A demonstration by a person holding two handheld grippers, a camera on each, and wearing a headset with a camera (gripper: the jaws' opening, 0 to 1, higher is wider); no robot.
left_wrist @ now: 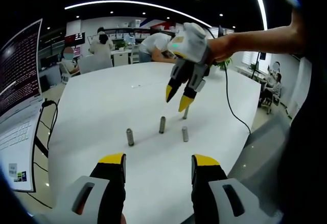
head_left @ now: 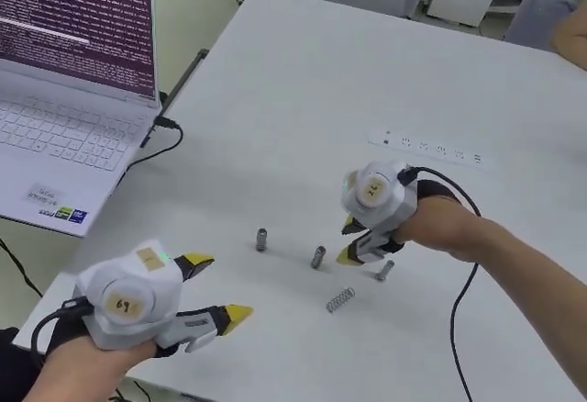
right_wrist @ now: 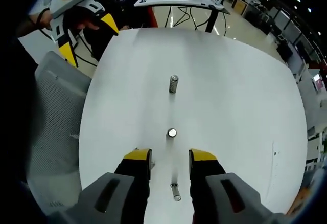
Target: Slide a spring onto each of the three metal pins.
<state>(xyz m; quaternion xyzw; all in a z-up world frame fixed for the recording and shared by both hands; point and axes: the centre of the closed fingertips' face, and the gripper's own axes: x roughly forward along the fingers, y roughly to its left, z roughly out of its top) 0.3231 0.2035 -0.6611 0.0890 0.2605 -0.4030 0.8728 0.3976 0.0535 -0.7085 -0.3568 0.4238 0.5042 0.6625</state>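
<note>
right claw [head_left: 349, 242]: jaws apart, empty, hanging just over the end pin [head_left: 384, 271]
left claw [head_left: 218, 286]: also wide open, nothing in it, near the table [head_left: 303, 99] edge
middle pin [head_left: 317, 257], far pin [head_left: 261, 240]: upright, in a row
spring [head_left: 339, 300]: lying loose beside the middle pin
laptop [head_left: 64, 99]: way off left

The left tongs [head_left: 217, 285] and right tongs [head_left: 348, 242] are black with yellow tips, the loose spring [head_left: 339, 300] grey, the table [head_left: 303, 99] white.

Right gripper [right_wrist: 170, 156] jaws apart, seemingly over near pin [right_wrist: 175, 191]; middle pin [right_wrist: 171, 132], far pin [right_wrist: 173, 84] beyond.
</note>
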